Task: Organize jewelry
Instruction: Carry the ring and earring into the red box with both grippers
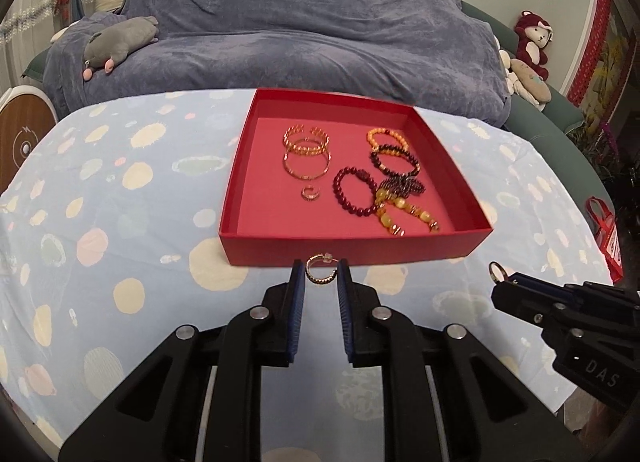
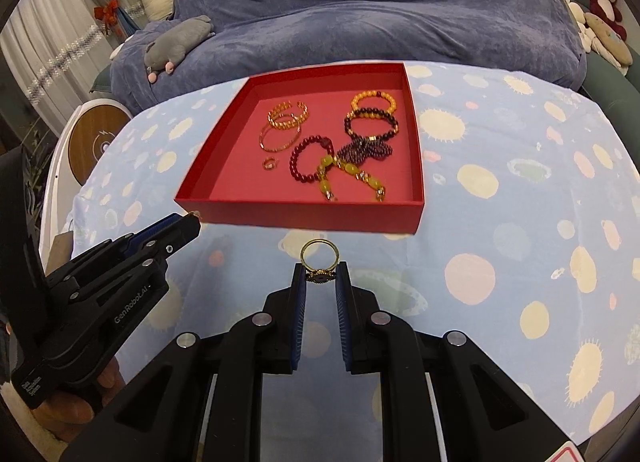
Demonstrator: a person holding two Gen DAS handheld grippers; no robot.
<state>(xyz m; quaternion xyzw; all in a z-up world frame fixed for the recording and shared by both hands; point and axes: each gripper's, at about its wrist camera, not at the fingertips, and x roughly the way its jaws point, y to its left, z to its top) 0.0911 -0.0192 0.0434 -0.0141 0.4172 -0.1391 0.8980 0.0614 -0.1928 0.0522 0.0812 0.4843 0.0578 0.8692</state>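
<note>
Left gripper (image 1: 321, 272) is pinching a hoop earring (image 1: 320, 271) above the cloth (image 1: 120, 222), just short of the red box (image 1: 352, 247). Right gripper (image 2: 321, 273) is gripping a gold ring (image 2: 319, 258), likewise near the box front.

A box (image 1: 344, 248) sits on the table (image 1: 120, 222), with a covered sofa (image 1: 300, 30) behind it. Inside, bangles (image 1: 307, 154) lie left, beaded bracelets (image 1: 394, 170) right, a small ring (image 1: 308, 193) before the bangles. Before the box, the left tongs (image 1: 321, 274) pinch a hoop earring (image 1: 320, 271); the right tongs (image 2: 321, 274) beside them pinch a ring (image 2: 319, 262).
</note>
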